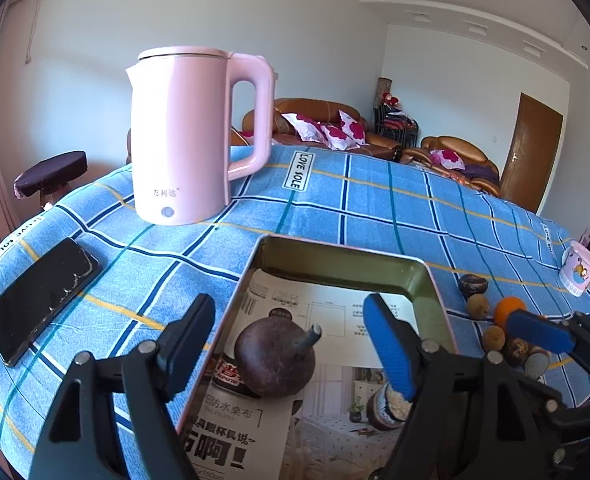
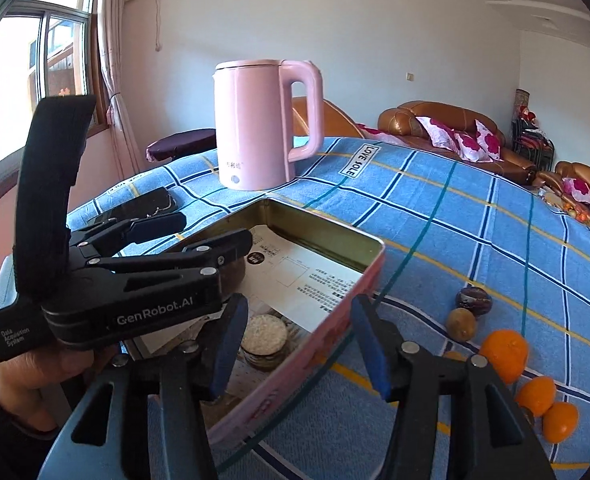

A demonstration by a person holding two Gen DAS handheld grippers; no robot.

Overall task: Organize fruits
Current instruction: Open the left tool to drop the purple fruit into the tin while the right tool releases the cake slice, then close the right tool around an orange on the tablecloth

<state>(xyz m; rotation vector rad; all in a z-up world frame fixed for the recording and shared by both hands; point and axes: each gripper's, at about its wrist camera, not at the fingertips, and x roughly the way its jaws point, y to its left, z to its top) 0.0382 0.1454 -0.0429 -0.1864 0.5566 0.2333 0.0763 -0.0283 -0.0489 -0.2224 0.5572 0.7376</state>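
Evidently both grippers — the left gripper (image 1: pixel 291 340) and the right gripper (image 2: pixel 299 344) — hung spread and empty over the tin (image 1: pixel 347 256), a dark fruit (image 1: pixel 275 360) lying inside it, apparently released.

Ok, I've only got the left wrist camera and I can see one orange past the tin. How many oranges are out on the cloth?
Observer: Three oranges, bunched on the blue cloth to the right of the tin.
Operator: And where does the right gripper stand? I only see one blue pad.
Observer: The right gripper is open over the tin's pink side wall, one finger on each side, with nothing gripped.
Operator: What's off to the left of the room?
Observer: A window with a curtain beside it.
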